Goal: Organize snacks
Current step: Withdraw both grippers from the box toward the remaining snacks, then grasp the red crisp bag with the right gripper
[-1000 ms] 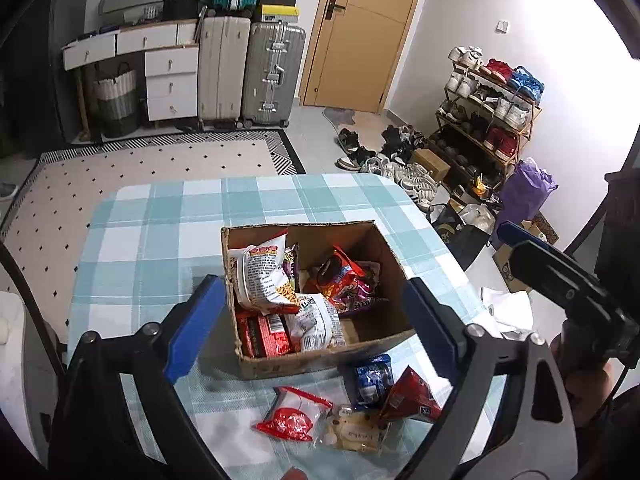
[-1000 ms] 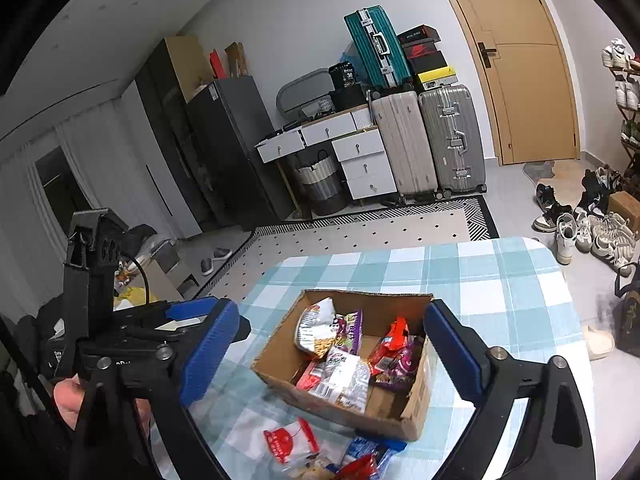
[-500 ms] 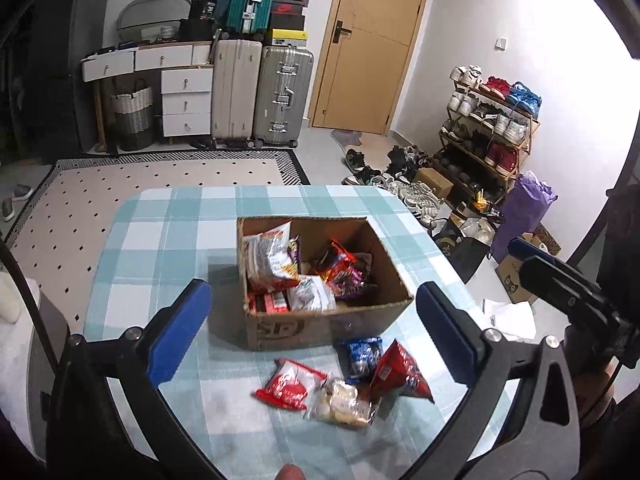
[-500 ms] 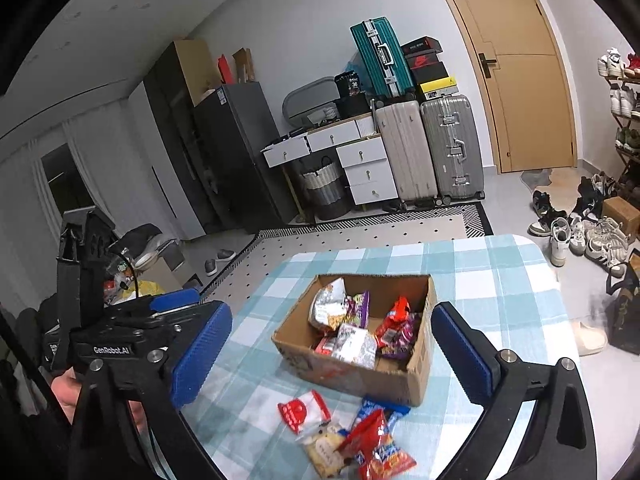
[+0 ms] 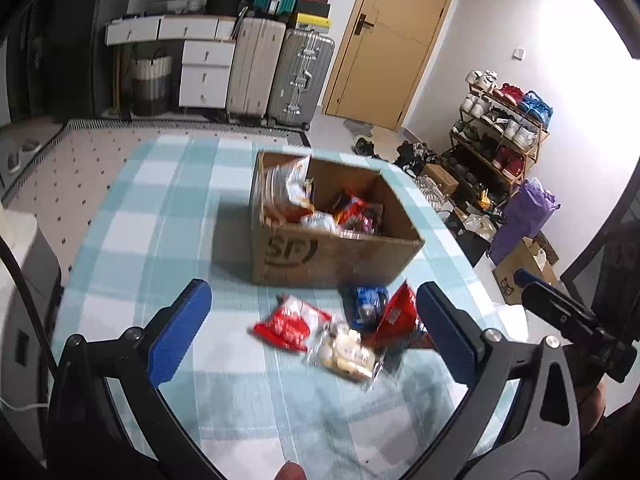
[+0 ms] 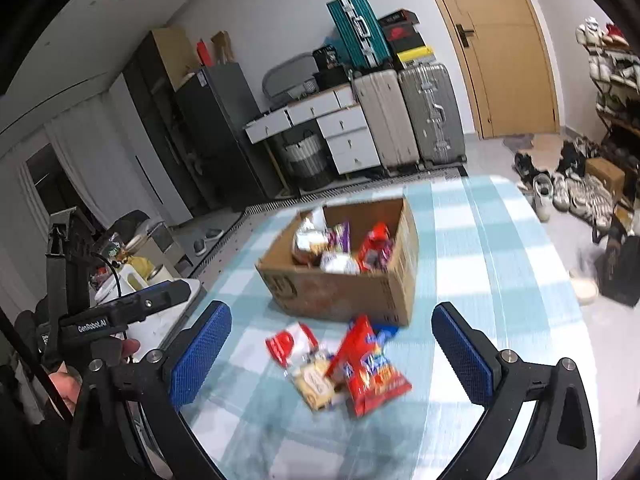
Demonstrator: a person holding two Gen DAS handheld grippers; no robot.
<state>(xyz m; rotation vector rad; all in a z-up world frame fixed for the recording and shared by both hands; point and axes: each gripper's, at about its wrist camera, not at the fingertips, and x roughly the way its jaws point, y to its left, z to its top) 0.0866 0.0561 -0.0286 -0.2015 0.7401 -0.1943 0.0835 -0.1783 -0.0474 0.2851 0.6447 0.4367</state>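
While both grippers hang with jaws spread and empty, loose snack packets lie on the checked tablecloth [image 5: 168,248] before the cardboard box [image 5: 332,256].
Left gripper [image 5: 312,330], right gripper [image 6: 332,354]; the red chip bag [image 6: 366,364] lies flat, long axis running toward the box, beside a clear biscuit pack [image 6: 314,384].

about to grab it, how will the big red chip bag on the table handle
The red chip bag looks puffed with air, so probably light and squashy. Its glossy film may slip from the pads. It leans on the cookie pack, so a push would likely slide both.
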